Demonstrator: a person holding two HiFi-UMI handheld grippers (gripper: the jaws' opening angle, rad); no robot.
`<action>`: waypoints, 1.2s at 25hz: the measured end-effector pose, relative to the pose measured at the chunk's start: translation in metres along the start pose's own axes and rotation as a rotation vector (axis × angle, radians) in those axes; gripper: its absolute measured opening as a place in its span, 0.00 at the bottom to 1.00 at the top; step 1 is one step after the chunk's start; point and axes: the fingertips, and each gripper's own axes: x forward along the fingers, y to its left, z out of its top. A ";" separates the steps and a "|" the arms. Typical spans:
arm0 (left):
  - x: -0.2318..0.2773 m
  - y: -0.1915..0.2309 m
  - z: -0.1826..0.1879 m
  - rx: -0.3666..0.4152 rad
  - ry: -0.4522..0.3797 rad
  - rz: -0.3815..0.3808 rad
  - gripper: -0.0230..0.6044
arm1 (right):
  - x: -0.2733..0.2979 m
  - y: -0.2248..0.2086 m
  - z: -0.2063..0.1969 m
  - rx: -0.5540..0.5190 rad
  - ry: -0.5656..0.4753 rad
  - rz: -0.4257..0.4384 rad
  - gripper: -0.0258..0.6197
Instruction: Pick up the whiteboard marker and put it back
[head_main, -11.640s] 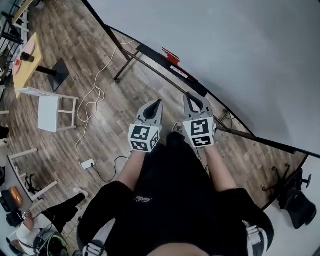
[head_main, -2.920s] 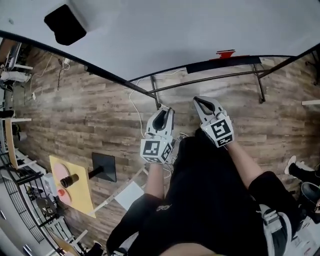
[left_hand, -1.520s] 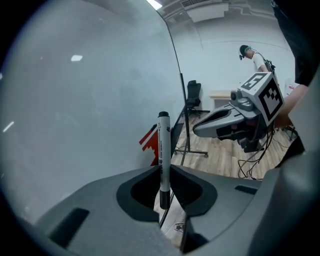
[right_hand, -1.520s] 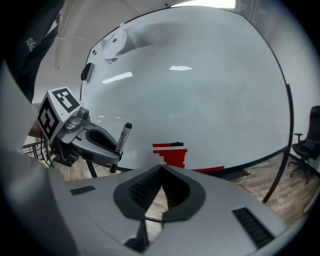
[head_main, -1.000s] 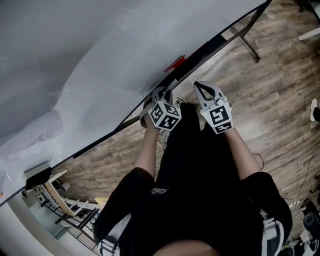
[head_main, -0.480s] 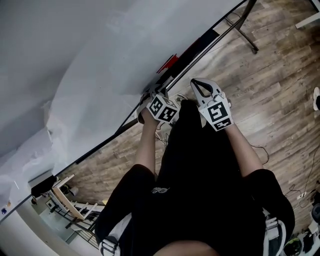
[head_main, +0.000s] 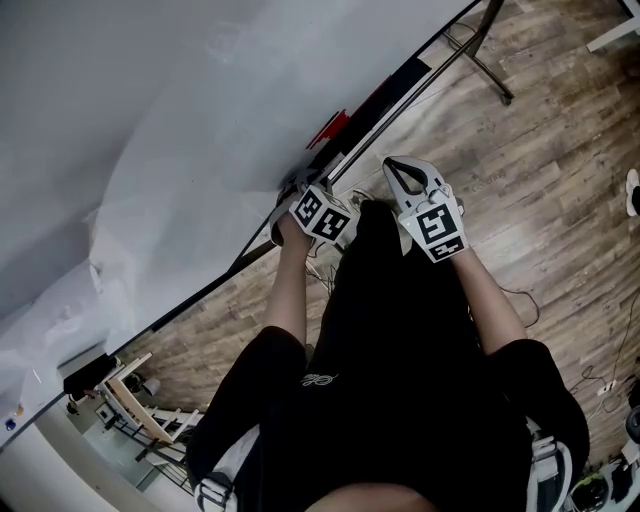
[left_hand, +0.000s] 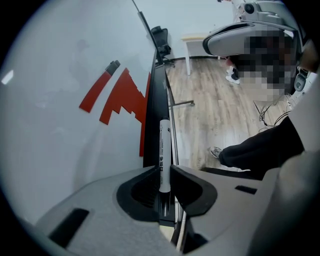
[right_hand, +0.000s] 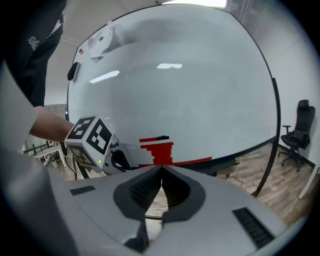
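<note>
My left tool (left_hand: 164, 169) pinches the whiteboard marker (left_hand: 164, 142) lengthwise along the board's tray (left_hand: 157, 95) so it can lie flat, while my right tool (right_hand: 161, 168) is pressed together, empty.

White whiteboard marker (left_hand: 164, 155) lengthwise along black tray (left_hand: 156, 100), pinched between fingers (left_hand: 200, 175).

Bright, even room light. Lamp glare streaks the whiteboard (right_hand: 190, 85) near its top in the right gripper view. Both gripper views bulge, with black corners beyond the whiteboard. The marker (left_hand: 164, 150) is sharp; the foreground nearest the lens is soft.
</note>
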 end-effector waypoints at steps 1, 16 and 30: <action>0.000 0.000 0.000 -0.006 0.000 -0.002 0.13 | 0.000 0.000 0.000 0.000 0.000 -0.002 0.04; 0.002 0.001 0.000 -0.053 0.017 -0.063 0.13 | 0.011 0.012 0.007 -0.014 -0.005 0.029 0.04; -0.003 0.007 -0.007 -0.147 -0.021 -0.041 0.18 | 0.011 0.020 0.013 -0.036 -0.005 0.049 0.04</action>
